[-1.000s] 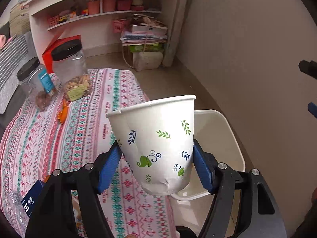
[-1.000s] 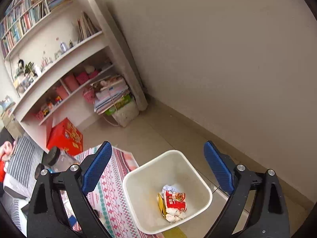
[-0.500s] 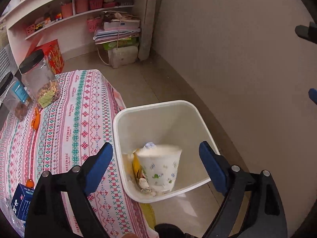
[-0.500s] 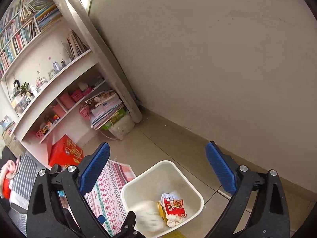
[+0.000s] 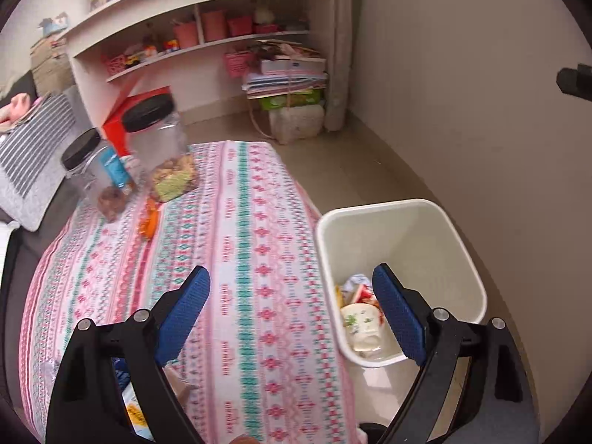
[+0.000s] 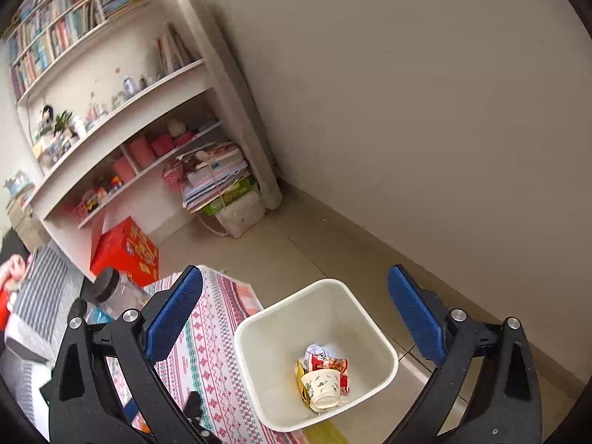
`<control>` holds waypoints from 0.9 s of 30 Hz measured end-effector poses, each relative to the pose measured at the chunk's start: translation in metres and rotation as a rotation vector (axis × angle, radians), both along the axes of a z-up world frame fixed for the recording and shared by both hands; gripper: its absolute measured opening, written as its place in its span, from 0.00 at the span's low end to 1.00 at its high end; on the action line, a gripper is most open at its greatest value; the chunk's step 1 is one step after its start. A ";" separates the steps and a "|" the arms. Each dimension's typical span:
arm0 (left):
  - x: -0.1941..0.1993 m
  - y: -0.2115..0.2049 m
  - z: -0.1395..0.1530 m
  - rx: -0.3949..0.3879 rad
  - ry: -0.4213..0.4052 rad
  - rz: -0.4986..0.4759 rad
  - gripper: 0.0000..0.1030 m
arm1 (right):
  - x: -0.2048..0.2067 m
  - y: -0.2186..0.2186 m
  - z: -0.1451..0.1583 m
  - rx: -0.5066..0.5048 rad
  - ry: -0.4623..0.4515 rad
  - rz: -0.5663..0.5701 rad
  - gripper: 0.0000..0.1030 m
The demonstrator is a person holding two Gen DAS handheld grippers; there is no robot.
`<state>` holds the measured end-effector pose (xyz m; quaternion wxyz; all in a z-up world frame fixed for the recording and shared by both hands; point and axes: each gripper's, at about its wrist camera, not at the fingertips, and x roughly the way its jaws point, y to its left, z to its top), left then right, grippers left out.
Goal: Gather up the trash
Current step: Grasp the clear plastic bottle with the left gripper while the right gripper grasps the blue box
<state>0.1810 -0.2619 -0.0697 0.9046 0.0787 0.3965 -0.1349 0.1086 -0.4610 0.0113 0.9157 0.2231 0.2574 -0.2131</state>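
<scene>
Step in hand: drop-off finished, judging by paper cup (image 6: 321,388) lying tilted inside white waste bin (image 6: 386,344), on top of red snack wrapper (image 6: 329,364).
Left gripper (image 5: 292,314): released, nothing between the blue pads; poised over table edge, bin at 3 o'clock of it.
Right gripper (image 6: 296,318): spread wide, empty; bin mouth framed between its pads, toward 6 o'clock.
Bin location: on floor, just beside patterned tablecloth (image 5: 240,259), wall at 2 o'clock.
Remaining trash, as judged: orange scrap (image 5: 148,220) at 11 o'clock of left gripper, beside black-lidded jars (image 5: 159,148); blue packet (image 5: 127,396) near 7 o'clock, partly hidden by the left finger.
Next move calls for: swing back over table, pick one loose scrap, close on it gently.
Caution: jars hold food, likely not trash.
</scene>
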 end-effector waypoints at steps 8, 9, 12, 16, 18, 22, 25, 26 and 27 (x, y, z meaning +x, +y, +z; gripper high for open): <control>0.004 0.065 0.002 0.020 -0.042 0.146 0.84 | 0.022 0.058 -0.004 -0.115 0.059 0.116 0.93; 0.004 0.072 0.003 0.025 -0.047 0.159 0.84 | 0.024 0.066 -0.004 -0.132 0.065 0.127 0.93; 0.002 0.094 0.004 0.043 -0.068 0.190 0.84 | 0.031 0.089 -0.008 -0.177 0.084 0.167 0.93; -0.001 0.120 0.003 0.051 -0.073 0.223 0.85 | 0.039 0.115 -0.015 -0.196 0.113 0.220 0.93; -0.003 0.133 0.002 0.057 -0.069 0.246 0.86 | 0.043 0.130 -0.019 -0.205 0.126 0.250 0.93; -0.004 0.160 0.003 0.066 -0.036 0.289 0.86 | 0.049 0.158 -0.026 -0.201 0.137 0.308 0.93; -0.006 0.183 0.002 0.074 -0.002 0.335 0.86 | 0.055 0.178 -0.031 -0.188 0.145 0.349 0.93; -0.007 0.190 0.000 0.077 0.008 0.348 0.86 | 0.057 0.185 -0.033 -0.183 0.150 0.361 0.93; -0.008 0.197 -0.001 0.081 0.019 0.361 0.86 | 0.060 0.193 -0.036 -0.177 0.157 0.376 0.93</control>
